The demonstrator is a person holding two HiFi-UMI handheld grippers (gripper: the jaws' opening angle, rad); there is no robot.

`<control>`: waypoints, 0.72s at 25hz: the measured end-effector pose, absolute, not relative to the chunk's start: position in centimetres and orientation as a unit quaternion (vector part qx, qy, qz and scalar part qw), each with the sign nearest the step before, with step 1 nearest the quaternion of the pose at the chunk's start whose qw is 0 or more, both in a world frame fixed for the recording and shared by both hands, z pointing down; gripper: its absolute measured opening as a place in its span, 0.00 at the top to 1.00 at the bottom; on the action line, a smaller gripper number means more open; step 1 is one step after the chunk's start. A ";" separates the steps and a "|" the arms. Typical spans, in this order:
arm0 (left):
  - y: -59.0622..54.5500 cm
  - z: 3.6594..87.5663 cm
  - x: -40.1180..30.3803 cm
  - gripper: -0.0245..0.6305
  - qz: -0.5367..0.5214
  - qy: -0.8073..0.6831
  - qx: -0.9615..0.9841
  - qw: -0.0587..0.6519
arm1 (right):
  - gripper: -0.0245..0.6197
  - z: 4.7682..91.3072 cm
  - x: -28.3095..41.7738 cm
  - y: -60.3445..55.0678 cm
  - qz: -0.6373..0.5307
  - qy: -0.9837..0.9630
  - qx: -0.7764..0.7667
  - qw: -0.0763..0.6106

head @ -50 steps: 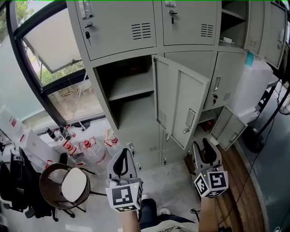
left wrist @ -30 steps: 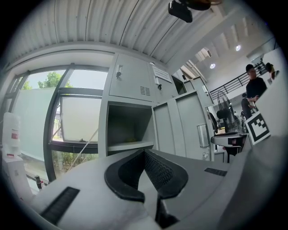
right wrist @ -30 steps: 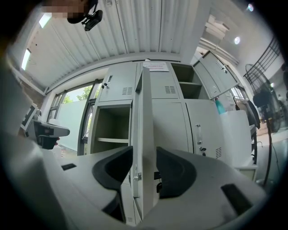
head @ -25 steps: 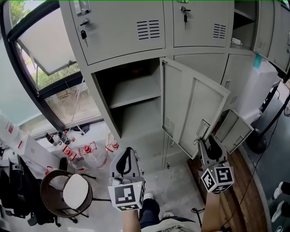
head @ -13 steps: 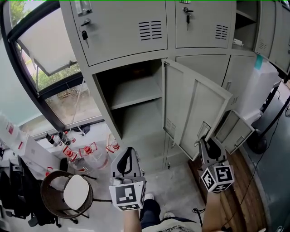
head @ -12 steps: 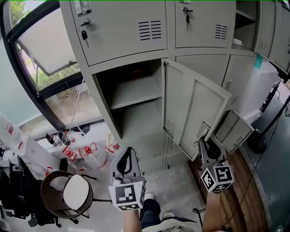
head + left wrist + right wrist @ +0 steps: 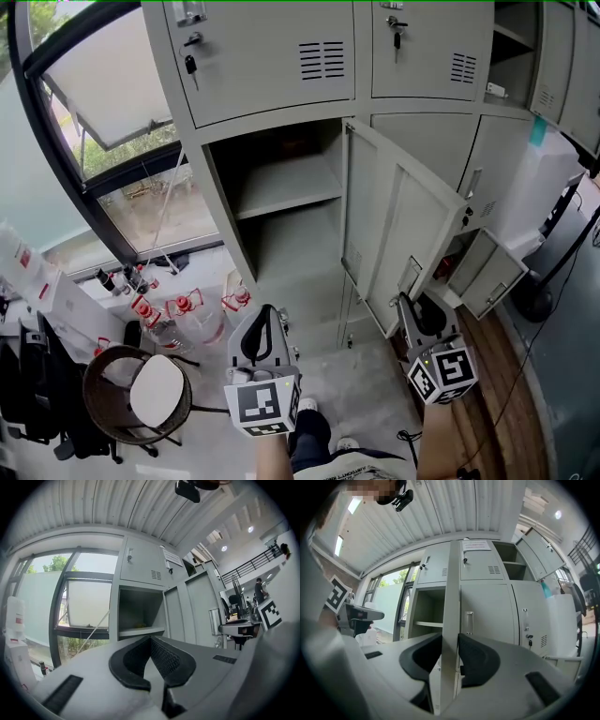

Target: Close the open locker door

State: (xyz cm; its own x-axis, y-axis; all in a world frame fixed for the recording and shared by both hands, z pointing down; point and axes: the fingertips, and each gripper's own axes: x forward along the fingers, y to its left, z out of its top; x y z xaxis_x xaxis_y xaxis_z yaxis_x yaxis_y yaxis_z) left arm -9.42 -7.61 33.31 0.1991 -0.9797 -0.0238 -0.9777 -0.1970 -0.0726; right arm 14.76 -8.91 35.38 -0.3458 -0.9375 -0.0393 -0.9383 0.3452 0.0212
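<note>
Right gripper just closed on flat metal door.

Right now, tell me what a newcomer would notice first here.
The open locker door stands ajar mid-frame, baring a shelved compartment. The right gripper has just been closing its jaws on that door's free edge, which stands between them. The left gripper hangs shut and empty at lower left.

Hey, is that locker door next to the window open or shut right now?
Open. The locker door stands swung out from the cabinet, and the shelf behind it shows.
</note>
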 end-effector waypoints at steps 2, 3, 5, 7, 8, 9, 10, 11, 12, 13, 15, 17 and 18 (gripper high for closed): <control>-7.1 33.3 -9.8 0.96 -0.014 0.637 -0.770 0.035 | 0.79 35.4 14.3 -8.7 0.021 0.823 -0.568 0.010; -6.9 33.3 -10.1 0.96 -0.014 0.639 -0.768 0.036 | 0.79 35.4 14.0 -8.6 0.021 0.824 -0.565 0.011; -6.4 33.3 -10.8 0.96 -0.014 0.645 -0.763 0.036 | 0.78 35.3 13.4 -8.3 0.023 0.828 -0.560 0.011; -6.1 33.3 -11.4 0.96 -0.014 0.651 -0.758 0.035 | 0.77 35.3 12.6 -8.2 0.026 0.832 -0.554 0.010; -5.9 33.3 -11.7 0.96 -0.013 0.654 -0.756 0.035 | 0.77 35.3 12.3 -8.1 0.027 0.835 -0.550 0.010; -5.8 33.3 -12.0 0.96 -0.013 0.656 -0.754 0.035 | 0.76 35.3 11.9 -8.0 0.029 0.837 -0.547 0.010; -5.6 33.3 -12.3 0.96 -0.012 0.658 -0.752 0.035 | 0.76 35.3 11.6 -7.9 0.030 0.839 -0.544 0.010; -5.5 33.2 -12.5 0.96 -0.011 0.660 -0.750 0.034 | 0.75 35.3 11.3 -7.8 0.031 0.840 -0.541 0.010; -5.4 33.2 -12.7 0.96 -0.010 0.662 -0.748 0.034 | 0.75 35.3 11.0 -7.8 0.033 0.842 -0.539 0.010; -5.3 33.3 -12.9 0.96 -0.009 0.664 -0.747 0.033 | 0.75 35.3 10.6 -7.7 0.035 0.844 -0.536 0.008; -5.2 33.3 -13.2 0.96 -0.008 0.668 -0.744 0.031 | 0.74 35.3 9.8 -7.7 0.043 0.849 -0.526 0.003; -5.0 33.4 -13.4 0.96 -0.009 0.670 -0.741 0.031 | 0.73 35.3 8.9 -7.6 0.046 0.856 -0.516 0.002; -4.9 33.4 -13.5 0.96 -0.009 0.672 -0.740 0.031 | 0.72 35.3 8.5 -7.5 0.045 0.859 -0.510 0.004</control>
